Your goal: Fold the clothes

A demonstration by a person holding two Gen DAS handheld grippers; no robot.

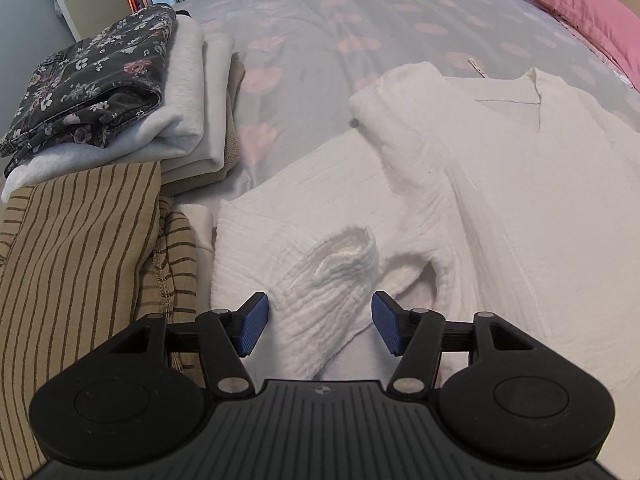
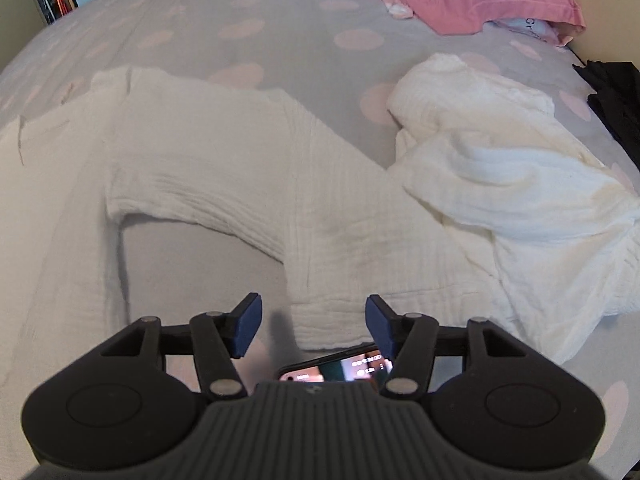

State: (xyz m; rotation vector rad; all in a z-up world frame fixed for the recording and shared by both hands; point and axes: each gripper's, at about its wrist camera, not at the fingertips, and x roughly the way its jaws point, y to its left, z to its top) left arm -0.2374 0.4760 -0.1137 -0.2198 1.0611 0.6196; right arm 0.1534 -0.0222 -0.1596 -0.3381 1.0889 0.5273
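both tongs released: left gripper [image 1: 320, 326] straddles the white crinkled cotton shirt's [image 1: 520, 200] cuff; right gripper [image 2: 314, 326] straddles its other sleeve above a lit phone [image 2: 336, 366].

shirt [image 1: 500, 184] flat on bed [image 1: 312, 40] | folded stack [image 1: 120, 92] left | pillow [image 1: 580, 12] behind

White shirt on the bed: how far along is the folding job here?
Done: a stack of folded clothes sits at the left. In hand: nothing gripped; the left gripper is open around a sleeve cuff, the right gripper open at the other cuff. Left: the white shirt lies unfolded, plus a crumpled white garment.
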